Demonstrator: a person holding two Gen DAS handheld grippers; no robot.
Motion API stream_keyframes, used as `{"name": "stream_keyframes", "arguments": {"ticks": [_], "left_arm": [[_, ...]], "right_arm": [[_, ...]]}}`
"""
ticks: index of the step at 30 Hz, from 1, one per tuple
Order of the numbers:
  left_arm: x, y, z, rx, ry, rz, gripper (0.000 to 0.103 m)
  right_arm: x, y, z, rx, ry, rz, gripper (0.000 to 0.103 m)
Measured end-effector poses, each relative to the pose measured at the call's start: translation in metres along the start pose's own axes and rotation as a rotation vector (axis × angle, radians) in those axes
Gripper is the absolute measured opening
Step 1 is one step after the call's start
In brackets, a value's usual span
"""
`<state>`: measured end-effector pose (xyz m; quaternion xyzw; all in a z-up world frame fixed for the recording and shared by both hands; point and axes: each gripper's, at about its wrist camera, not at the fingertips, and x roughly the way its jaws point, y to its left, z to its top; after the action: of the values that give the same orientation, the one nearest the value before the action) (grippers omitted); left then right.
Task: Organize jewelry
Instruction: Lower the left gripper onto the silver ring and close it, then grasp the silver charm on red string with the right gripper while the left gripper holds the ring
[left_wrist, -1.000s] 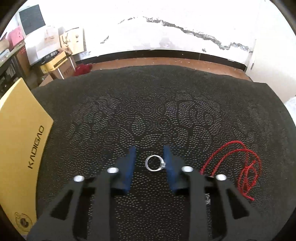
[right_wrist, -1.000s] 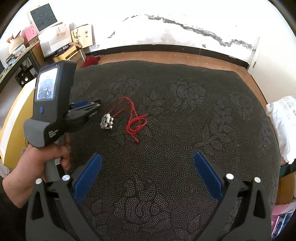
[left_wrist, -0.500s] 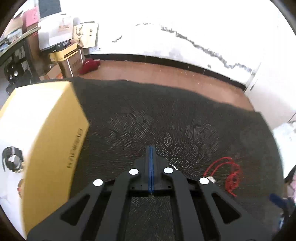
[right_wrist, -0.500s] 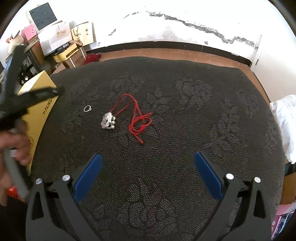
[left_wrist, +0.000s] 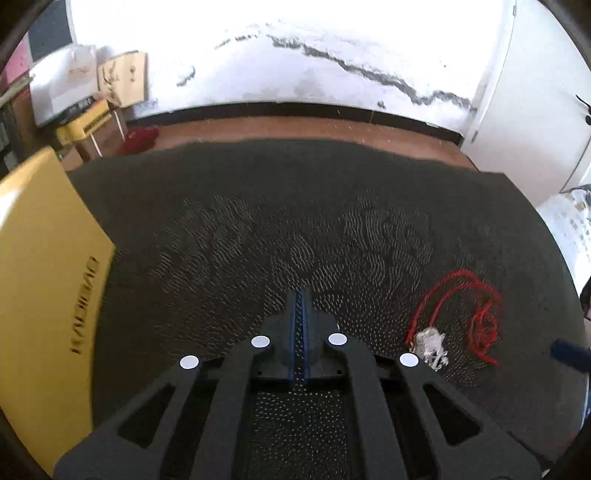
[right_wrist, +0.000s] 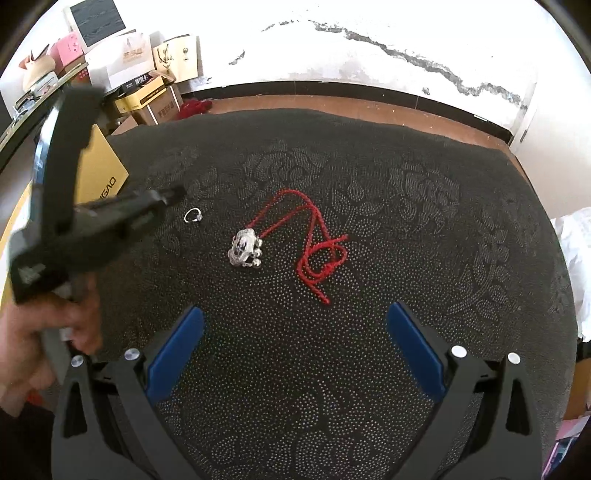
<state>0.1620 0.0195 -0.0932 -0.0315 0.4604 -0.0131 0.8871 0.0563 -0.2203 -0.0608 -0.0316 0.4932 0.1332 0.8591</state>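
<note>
Ring (right_wrist: 192, 215) missed lol: left claw (left_wrist: 300, 295) snapped shut empty, lifted off it since a second ago; ring lies on dark bench cloth (right_wrist: 369, 206) beside silver pendant (right_wrist: 245, 248); right claw (right_wrist: 291, 325) wide, nothing in it

The yellow box (left_wrist: 44, 295) left of the left claw (left_wrist: 300, 295) is cut off. Its lettering (left_wrist: 85, 306) is blurred.

Black tablecloth with dotted rose pattern (right_wrist: 369, 192), red cord necklace (right_wrist: 317, 240) with silver pendant (right_wrist: 245, 248), silver ring (right_wrist: 192, 215) at nine o'clock, mustard-yellow box with dark lettering (left_wrist: 44, 266), blue gripper pads (right_wrist: 173, 350).
</note>
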Motion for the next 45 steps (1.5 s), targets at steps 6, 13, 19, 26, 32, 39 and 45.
{"name": "stream_keyframes", "arguments": {"ticks": [6, 13, 19, 26, 32, 39, 45], "left_arm": [[0.012, -0.007, -0.002, 0.038, -0.015, 0.003, 0.072], [0.007, -0.012, -0.009, 0.087, -0.048, 0.01, 0.086], [0.008, -0.009, -0.019, 0.081, -0.061, 0.046, 0.05], [0.004, 0.002, -0.022, 0.047, -0.071, 0.075, 0.021], [-0.007, 0.004, -0.021, 0.038, -0.064, 0.07, 0.021], [-0.045, 0.006, -0.008, -0.001, -0.096, 0.068, 0.021], [-0.07, 0.014, -0.004, -0.007, -0.122, 0.071, 0.021]], "right_arm": [[0.003, -0.011, 0.005, 0.017, 0.006, 0.01, 0.096], [0.003, -0.034, 0.012, 0.066, 0.01, 0.016, 0.096], [0.003, -0.049, 0.017, 0.103, 0.003, 0.027, 0.096], [0.003, -0.058, 0.019, 0.121, 0.002, 0.029, 0.096], [0.006, -0.051, 0.018, 0.097, 0.011, 0.035, 0.096], [0.025, -0.023, 0.013, 0.005, 0.05, 0.027, 0.096], [0.059, 0.012, 0.016, -0.083, 0.082, -0.011, 0.096]]}}
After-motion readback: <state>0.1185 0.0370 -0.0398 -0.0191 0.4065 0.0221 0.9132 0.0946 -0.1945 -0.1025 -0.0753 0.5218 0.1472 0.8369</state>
